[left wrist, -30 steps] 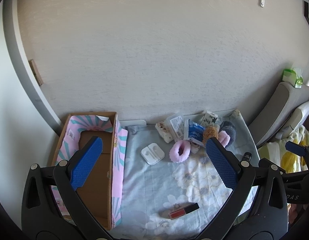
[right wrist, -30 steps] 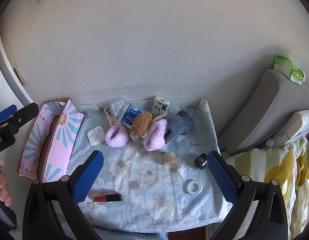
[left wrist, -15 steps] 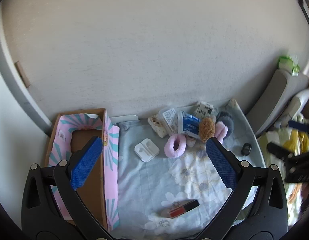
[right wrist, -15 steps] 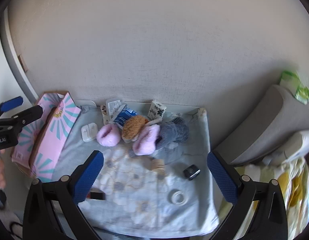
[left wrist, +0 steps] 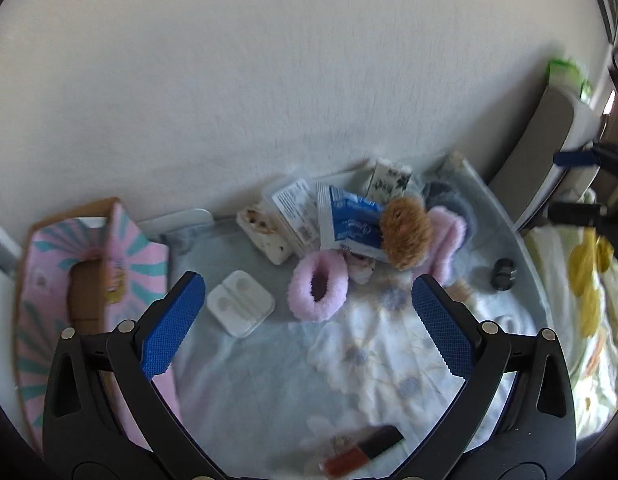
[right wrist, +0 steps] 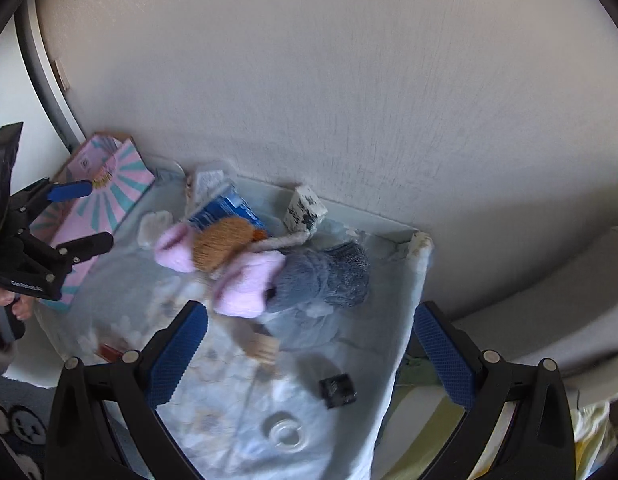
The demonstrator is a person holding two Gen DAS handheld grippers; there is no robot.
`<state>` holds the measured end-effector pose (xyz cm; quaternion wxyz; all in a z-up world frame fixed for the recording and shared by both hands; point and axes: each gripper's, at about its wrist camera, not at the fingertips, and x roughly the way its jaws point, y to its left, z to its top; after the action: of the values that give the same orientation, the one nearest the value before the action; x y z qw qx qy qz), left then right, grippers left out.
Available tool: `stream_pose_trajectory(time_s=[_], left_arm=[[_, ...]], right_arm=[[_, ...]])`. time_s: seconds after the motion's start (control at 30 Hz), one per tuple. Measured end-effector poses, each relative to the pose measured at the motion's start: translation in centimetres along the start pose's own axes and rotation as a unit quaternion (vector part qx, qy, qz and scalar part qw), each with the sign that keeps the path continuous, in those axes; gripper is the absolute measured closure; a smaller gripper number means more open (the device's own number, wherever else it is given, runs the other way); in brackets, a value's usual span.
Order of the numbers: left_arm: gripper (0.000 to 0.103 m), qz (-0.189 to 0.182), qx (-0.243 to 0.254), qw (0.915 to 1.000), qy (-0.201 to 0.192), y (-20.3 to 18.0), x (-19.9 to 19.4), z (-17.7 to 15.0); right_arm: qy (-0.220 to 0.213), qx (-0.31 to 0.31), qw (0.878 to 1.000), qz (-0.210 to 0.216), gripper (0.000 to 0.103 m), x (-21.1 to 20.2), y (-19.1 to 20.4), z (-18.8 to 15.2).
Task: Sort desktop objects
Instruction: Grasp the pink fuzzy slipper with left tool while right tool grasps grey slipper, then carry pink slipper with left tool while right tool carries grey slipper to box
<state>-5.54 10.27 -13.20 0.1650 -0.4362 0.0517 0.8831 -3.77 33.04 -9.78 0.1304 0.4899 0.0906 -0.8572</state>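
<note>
Both grippers hover with nothing held — sorting not yet begun.

The left gripper (left wrist: pixel 309 312) and right gripper (right wrist: pixel 309 340) hang above the bench (left wrist: pixel 269 380), jaws spread wide and empty. Fluffy scrunchies — pink (left wrist: pixel 319 291), brown (left wrist: pixel 405 232), grey (right wrist: pixel 325 276) — crowd the far edge with packets; the box (left wrist: pixel 89 280) sits off the left edge. Best to start with a loose item like the earbud case (left wrist: pixel 241 303), descending straight over it.

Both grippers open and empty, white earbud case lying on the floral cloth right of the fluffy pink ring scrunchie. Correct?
One error: the white earbud case lies left of the fluffy pink ring scrunchie, toward the pink cardboard box, as the left wrist view shows. The rest holds: left gripper and right gripper are open and empty, above the floral cloth.
</note>
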Motion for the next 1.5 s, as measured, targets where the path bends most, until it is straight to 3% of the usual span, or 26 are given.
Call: stream_pose_trajectory(time_s=[0.27, 0.43, 0.5, 0.57, 0.63, 0.67, 0.7, 0.77, 0.87, 0.97, 1.27, 1.5], left_arm=[[0.006, 0.016, 0.014, 0.9990, 0.039, -0.6, 7.9, -1.5], [0.007, 0.018, 0.010, 0.9987, 0.046, -0.6, 10.1, -2.0], [0.013, 0.013, 0.011, 0.9984, 0.053, -0.6, 11.1, -2.2], [0.030, 0.007, 0.008, 0.9978, 0.066, -0.5, 12.0, -2.4], [0.037, 0.004, 0.011, 0.9981, 0.060, -0.5, 12.4, -2.6], [0.051, -0.004, 0.011, 0.9980, 0.062, -0.6, 12.5, -2.6], [0.057, -0.021, 0.009, 0.9972, 0.071, -0.7, 12.8, -2.6], [0.068, -0.020, 0.012, 0.9974, 0.068, -1.0, 12.8, -2.5], [0.076, -0.028, 0.015, 0.9971, 0.068, -1.3, 12.8, -2.5], [0.077, -0.036, 0.014, 0.9972, 0.063, -1.6, 12.3, -2.3], [0.078, -0.055, 0.003, 0.9969, 0.056, -0.7, 8.9, -1.3], [0.078, -0.064, 0.002, 0.9976, 0.027, 0.9, 2.8, 0.8]], right_arm=[[0.033, -0.055, 0.994, 0.083, 0.000, 7.9, -2.3, 0.6], [0.056, -0.085, 0.990, 0.099, 0.000, 11.2, -2.4, 1.2], [0.065, -0.094, 0.988, 0.099, 0.000, 12.3, -2.4, 1.4], [0.077, -0.098, 0.987, 0.098, 0.004, 13.4, -2.5, 1.4], [0.094, -0.096, 0.985, 0.112, 0.023, 14.5, -2.6, 1.3], [0.099, -0.095, 0.983, 0.120, 0.027, 14.9, -2.5, 1.1], [0.100, -0.101, 0.983, 0.114, 0.032, 15.2, -2.3, 0.8], [0.098, -0.112, 0.984, 0.099, 0.053, 15.0, -2.0, 0.6], [0.099, -0.094, 0.986, 0.093, 0.077, 14.4, -2.7, 0.6], [0.089, -0.067, 0.990, 0.089, 0.082, 13.4, -3.7, 0.4], [0.059, -0.005, 0.997, 0.058, 0.083, 8.4, -5.0, 0.2], [0.027, 0.014, 0.998, 0.050, 0.083, 3.5, -5.1, 1.9]])
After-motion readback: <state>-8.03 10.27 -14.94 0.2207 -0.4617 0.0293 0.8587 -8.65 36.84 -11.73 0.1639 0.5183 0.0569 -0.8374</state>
